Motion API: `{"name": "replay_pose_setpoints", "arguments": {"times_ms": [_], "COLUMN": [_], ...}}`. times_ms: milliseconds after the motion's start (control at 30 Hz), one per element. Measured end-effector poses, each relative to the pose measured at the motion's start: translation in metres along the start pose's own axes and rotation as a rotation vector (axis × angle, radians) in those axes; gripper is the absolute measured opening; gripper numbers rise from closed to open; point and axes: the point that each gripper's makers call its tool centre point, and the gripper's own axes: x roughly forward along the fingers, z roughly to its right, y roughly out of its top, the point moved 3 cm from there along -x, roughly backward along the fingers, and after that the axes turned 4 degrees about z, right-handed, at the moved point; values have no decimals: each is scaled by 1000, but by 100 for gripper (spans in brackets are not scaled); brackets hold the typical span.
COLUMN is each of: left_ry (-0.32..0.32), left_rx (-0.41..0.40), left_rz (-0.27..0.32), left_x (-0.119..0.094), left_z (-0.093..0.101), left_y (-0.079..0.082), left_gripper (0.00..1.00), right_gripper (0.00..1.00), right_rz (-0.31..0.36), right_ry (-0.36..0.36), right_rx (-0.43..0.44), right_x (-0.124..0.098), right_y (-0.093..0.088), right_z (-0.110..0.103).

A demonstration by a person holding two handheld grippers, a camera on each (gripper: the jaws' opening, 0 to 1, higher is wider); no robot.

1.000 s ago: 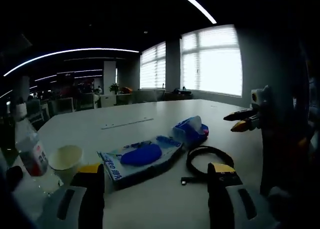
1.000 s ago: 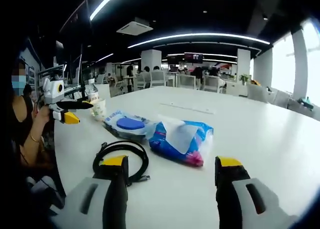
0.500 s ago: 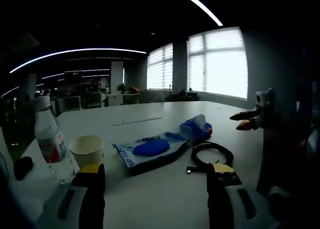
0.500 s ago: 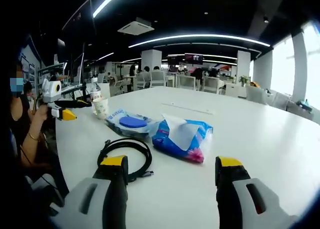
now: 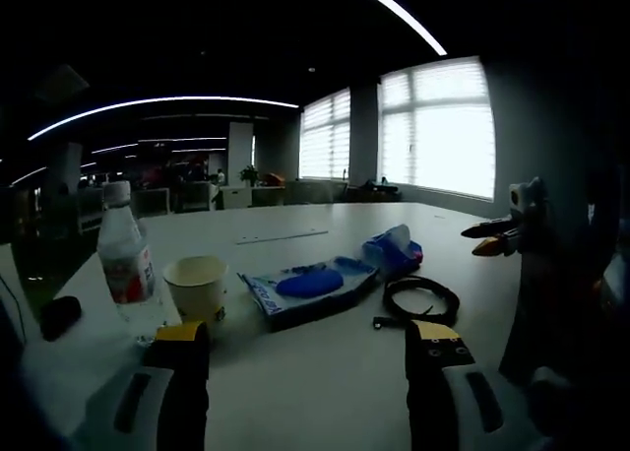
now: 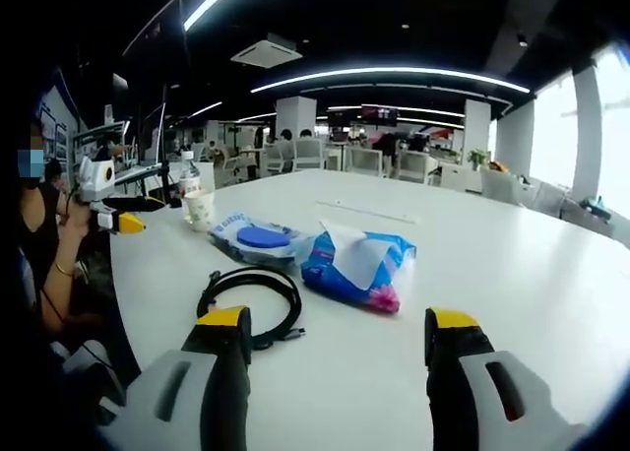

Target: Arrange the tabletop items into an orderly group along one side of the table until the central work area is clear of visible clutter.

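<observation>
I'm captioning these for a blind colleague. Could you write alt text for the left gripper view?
On a white table, a clear plastic bottle with a red label, a cream paper cup, a flat blue wet-wipes pack, a blue tissue pack and a coiled black cable lie in a row. The left gripper hangs open before them; the right gripper enters at right.

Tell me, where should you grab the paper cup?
Probably by its side wall, coming in level from the near side with the left tool. The paper cup stands upright with its mouth open, and the bottle stands close on one side.
</observation>
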Motion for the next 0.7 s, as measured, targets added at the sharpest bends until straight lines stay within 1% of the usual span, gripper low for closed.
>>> {"name": "replay_pose_setpoints", "arguments": {"times_ms": [67,367,433,500,600,700], "left_ry": [18,39,45,51,50,52], "left_rx": [2,3,4,6,6,3], "left_rz": [2,-25,-25,-27,-21,-18], "left_x": [-4,-18,-19,-21,-23,-23], "left_z": [-1,-1,-2,-3,-4,-5], "left_y": [-1,-16,-17,-18,-17,-17], "left_gripper": [81,81,81,81,81,81], "right_gripper": [72,77,79,84,85,89], "right_rz": [-4,6,9,8,5,6], "right_ry": [-6,2,3,2,-4,-22], "right_rx": [1,-6,-6,-1,-11,-4], "right_x": [-3,-13,-15,-16,-18,-18], "right_y": [-1,-3,-3,-3,-5,-5], "right_z": [0,-9,-11,-13,-14,-12]}}
